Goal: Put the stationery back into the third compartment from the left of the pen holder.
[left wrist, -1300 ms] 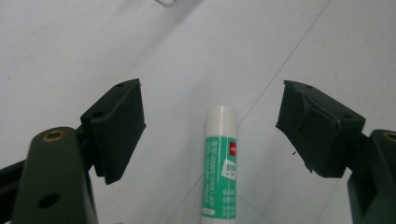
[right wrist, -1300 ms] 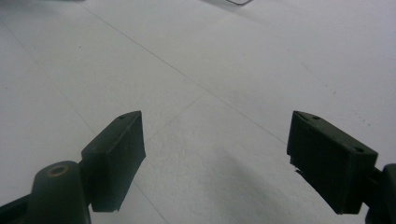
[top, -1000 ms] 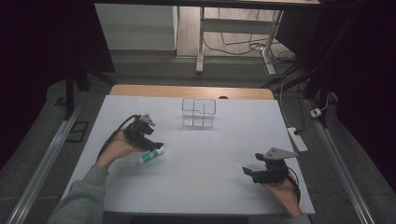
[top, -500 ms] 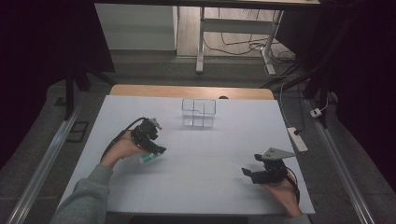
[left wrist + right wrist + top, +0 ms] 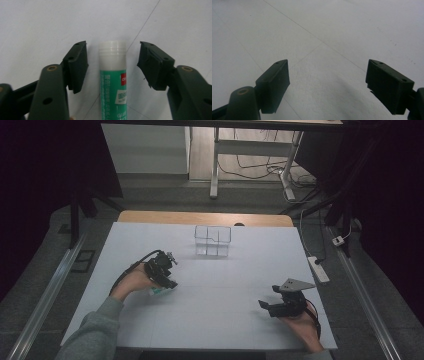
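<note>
A glue stick (image 5: pixel 112 82) with a green label and white cap lies flat on the white table (image 5: pixel 225 285). My left gripper (image 5: pixel 112 65) is open and straddles it, a jaw on each side with a gap to the tube. From the high view the left gripper (image 5: pixel 167 282) covers most of the glue stick (image 5: pixel 158 291), left of the table's centre. Near the front right edge, my right gripper (image 5: pixel 263 306) is held low and is open. In the right gripper view, nothing but bare table lies between the right gripper's (image 5: pixel 325 85) jaws.
A clear plastic box (image 5: pixel 212 241) with compartments stands at the back centre of the table. A power strip (image 5: pixel 319 269) and cables lie on the floor to the right. A metal rail (image 5: pixel 47 295) runs along the left side.
My left gripper has moved nearer and slightly right, coming down over the glue stick so its jaws now straddle it. The right gripper has stayed put.
</note>
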Demonstrator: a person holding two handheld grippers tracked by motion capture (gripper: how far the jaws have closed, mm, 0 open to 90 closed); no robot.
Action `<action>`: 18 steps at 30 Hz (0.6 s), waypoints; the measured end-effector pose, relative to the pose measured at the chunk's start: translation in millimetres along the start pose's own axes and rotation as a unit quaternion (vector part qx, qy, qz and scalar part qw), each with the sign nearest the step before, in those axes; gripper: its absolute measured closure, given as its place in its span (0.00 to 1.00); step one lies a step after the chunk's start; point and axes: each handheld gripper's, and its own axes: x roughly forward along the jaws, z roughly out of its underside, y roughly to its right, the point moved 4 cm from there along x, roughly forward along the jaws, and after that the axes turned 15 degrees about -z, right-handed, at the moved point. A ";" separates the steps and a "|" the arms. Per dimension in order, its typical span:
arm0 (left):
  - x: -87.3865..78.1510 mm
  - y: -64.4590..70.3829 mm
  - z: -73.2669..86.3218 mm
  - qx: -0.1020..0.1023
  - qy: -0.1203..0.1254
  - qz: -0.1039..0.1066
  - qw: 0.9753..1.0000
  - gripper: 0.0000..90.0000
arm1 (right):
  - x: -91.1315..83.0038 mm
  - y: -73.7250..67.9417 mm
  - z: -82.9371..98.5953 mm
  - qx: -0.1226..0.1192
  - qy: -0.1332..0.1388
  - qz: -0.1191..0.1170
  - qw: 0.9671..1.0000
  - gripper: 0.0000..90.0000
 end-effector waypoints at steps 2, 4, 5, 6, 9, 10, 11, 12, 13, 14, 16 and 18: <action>1.3 -0.4 0.3 0.001 -0.003 0.000 1.000 0.50 | 0.2 0.1 0.1 0.001 -0.001 0.000 1.000 0.20; 2.9 -0.8 1.1 0.002 -0.007 0.000 1.000 0.54 | 0.4 0.4 0.4 0.000 -0.004 0.000 1.000 0.20; 3.7 -0.9 1.6 0.002 -0.009 0.000 1.000 0.56 | 0.5 0.4 0.4 0.000 -0.004 0.001 1.000 0.20; 4.5 -1.0 1.9 0.002 -0.012 -0.001 1.000 0.57 | 0.5 0.4 0.4 0.000 -0.004 0.001 1.000 0.20; 5.9 -1.3 2.5 0.002 -0.015 -0.004 1.000 0.60 | 0.4 0.4 0.4 -0.001 -0.005 0.003 1.000 0.20; 5.7 -1.8 2.6 0.000 -0.016 -0.003 1.000 0.61 | 0.5 0.4 0.4 -0.001 -0.005 0.004 1.000 0.20; 5.6 -2.1 2.7 0.000 -0.015 -0.002 1.000 0.62 | 0.5 0.4 0.5 -0.001 -0.005 0.003 1.000 0.20; 5.5 -2.2 3.0 -0.001 -0.013 0.001 1.000 0.64 | 0.5 0.4 0.5 -0.001 -0.006 0.003 1.000 0.20; 5.6 -2.4 3.3 -0.001 -0.012 0.002 1.000 0.65 | 0.6 0.4 0.5 -0.001 -0.006 0.003 1.000 0.20; 5.4 -2.6 3.5 -0.003 -0.011 0.001 1.000 0.68 | 0.9 0.5 0.6 -0.001 -0.005 0.002 1.000 0.20; 5.2 -2.9 3.9 -0.004 -0.012 0.001 1.000 0.71 | 0.9 0.4 0.6 -0.001 -0.006 0.002 1.000 0.20; 5.0 -3.0 4.2 -0.003 -0.013 0.002 1.000 0.71 | 0.7 0.3 0.6 -0.002 -0.006 0.004 1.000 0.20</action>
